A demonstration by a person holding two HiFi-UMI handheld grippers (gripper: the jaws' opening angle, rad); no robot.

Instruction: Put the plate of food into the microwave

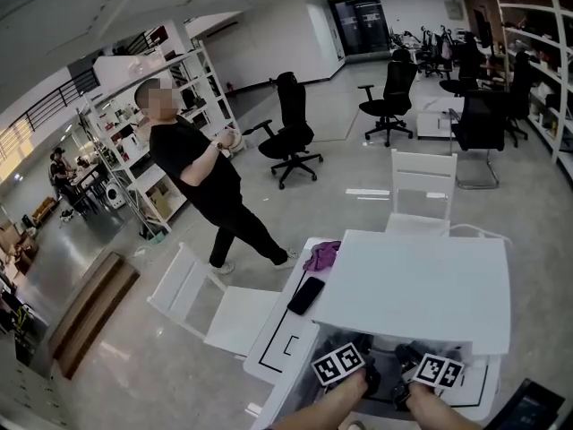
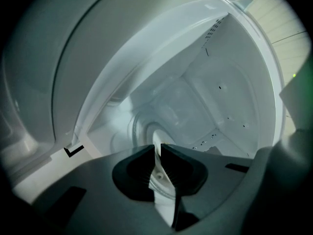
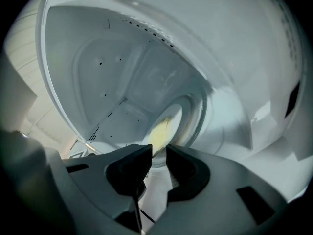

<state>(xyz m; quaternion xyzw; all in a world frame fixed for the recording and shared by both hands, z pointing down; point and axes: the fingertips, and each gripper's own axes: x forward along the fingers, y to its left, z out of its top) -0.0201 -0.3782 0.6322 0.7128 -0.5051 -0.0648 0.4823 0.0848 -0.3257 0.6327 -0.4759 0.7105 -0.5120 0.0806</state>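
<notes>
The white microwave [image 1: 412, 280] stands on the table, and both grippers reach into its open cavity [image 2: 220, 92]. Only their marker cubes show in the head view, the left one [image 1: 338, 363] and the right one [image 1: 439, 370]. A white plate [image 2: 155, 137] lies on the turntable inside. My left gripper [image 2: 159, 147] is shut on the plate's near rim, which shows as a thin white edge between its jaws. In the right gripper view the plate carries yellow food [image 3: 164, 129]. My right gripper [image 3: 159, 150] stands open just short of that plate, its pads not pressing on the rim.
A black phone [image 1: 306, 295] and a purple cloth [image 1: 322, 255] lie on the table left of the microwave. White chairs stand behind [image 1: 421, 186] and to the left [image 1: 206, 303]. A person [image 1: 201, 182] stands on the floor beyond, near black office chairs [image 1: 291, 133].
</notes>
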